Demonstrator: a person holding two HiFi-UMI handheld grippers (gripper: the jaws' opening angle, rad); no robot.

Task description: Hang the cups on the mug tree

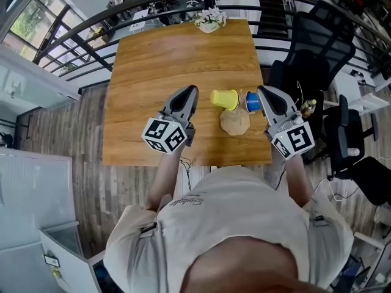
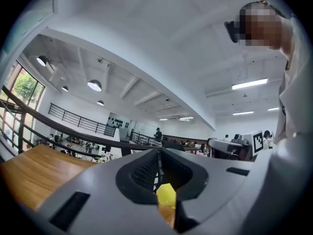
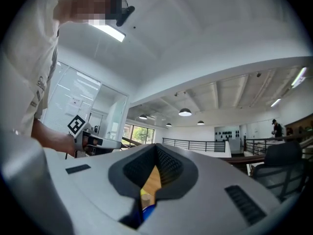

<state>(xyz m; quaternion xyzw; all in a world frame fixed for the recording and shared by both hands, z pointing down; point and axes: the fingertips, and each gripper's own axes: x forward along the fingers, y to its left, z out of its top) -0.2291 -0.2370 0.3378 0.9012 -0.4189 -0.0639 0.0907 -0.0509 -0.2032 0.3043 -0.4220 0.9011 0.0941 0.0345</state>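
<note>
Near front edge of table [image 1: 153, 72]: yellow cup [image 1: 224, 98] and blue cup [image 1: 252, 101] apparently already hung on mug tree [image 1: 235, 122], none visibly left over; left gripper [image 1: 192, 92] and right gripper [image 1: 263, 91] pressed together, empty.

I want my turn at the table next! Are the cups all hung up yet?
It looks about finished. Done: the yellow cup and the blue cup both seem to hang sideways on the mug tree, one on each side. In hand: nothing. The left gripper and the right gripper are both shut and empty. Left: I see no other cup on the table, so probably nothing more to hang.
</note>
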